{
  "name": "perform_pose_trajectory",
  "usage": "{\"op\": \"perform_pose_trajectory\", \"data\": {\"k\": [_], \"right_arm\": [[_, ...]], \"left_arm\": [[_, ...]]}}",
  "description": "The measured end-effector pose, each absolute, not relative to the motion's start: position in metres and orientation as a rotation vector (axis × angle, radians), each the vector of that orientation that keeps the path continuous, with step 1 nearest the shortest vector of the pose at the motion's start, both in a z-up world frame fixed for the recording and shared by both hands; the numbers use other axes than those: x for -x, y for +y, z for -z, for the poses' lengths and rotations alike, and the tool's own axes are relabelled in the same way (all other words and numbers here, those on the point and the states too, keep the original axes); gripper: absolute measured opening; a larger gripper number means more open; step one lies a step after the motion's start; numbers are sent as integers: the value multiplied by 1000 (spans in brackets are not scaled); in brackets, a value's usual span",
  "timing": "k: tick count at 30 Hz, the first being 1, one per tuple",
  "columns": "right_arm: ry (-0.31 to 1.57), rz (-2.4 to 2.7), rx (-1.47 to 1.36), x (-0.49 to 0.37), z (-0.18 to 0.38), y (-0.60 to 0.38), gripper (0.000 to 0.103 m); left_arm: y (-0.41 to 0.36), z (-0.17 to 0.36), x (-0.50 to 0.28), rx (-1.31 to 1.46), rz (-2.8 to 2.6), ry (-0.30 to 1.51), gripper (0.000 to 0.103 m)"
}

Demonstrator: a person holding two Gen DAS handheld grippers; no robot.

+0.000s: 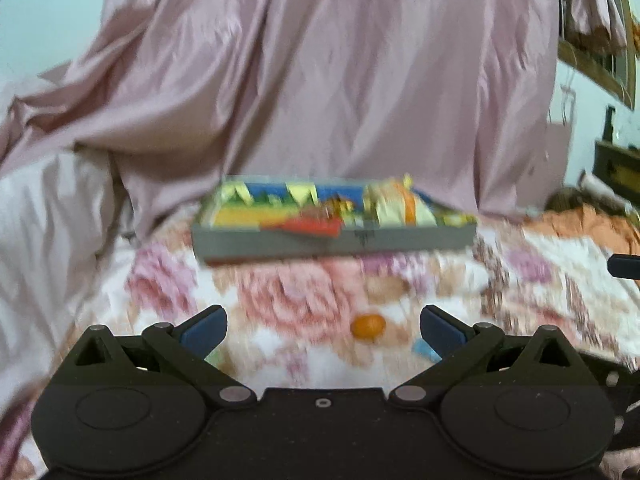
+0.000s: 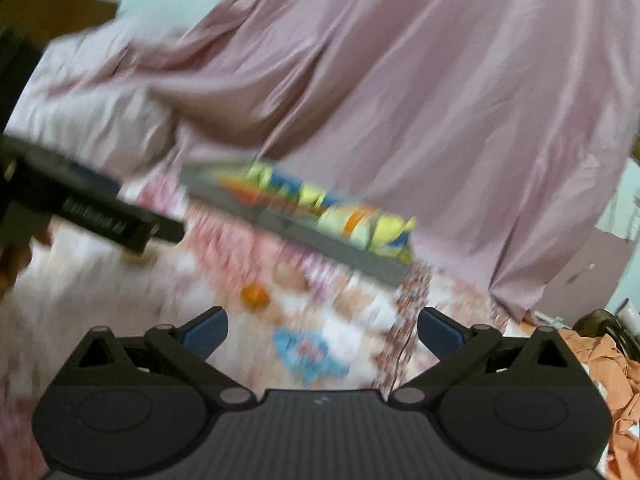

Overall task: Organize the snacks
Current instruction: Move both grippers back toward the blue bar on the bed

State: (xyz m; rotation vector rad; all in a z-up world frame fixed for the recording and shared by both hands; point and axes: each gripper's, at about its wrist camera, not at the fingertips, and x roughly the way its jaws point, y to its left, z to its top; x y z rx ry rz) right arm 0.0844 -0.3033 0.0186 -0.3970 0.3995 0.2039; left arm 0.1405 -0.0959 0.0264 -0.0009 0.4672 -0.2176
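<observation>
— How did the fingers stand?

— Both pairs were spread wide and empty. The left gripper had its blue pads well apart, with nothing between them but the flowered bedspread. The right gripper was the same, jaws gaping and holding nothing.

— And beyond them?

— Take the grey tray as the mark. It sat farther out on the bedspread, against the foot of the pink draped cloth, and was already crowded with bright packets, yellow, blue, red and orange (too blurred to read any label). On the near side of the tray, apart from it, lay a small orange round snack. Nearer the grippers than that was a light-blue packet, flat on the bedspread.

— So how far along?

— Most of it looked done, I judged, since the tray was nearly full. Those two loose pieces remained outside it, and neither was yet grasped. The blue packet looked thin and crinkly, and the round one might roll.
</observation>
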Motion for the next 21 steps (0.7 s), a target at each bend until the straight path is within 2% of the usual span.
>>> {"op": "perform_pose_trajectory", "data": {"k": [9, 16, 21], "right_arm": [[689, -236, 562, -76, 31, -296, 103], [804, -243, 539, -80, 47, -306, 101], [867, -282, 549, -86, 56, -305, 88]], "left_arm": [[-119, 27, -141, -76, 286, 683, 102], [-140, 46, -150, -58, 328, 773, 102], [-154, 55, -164, 6, 284, 871, 102]]}}
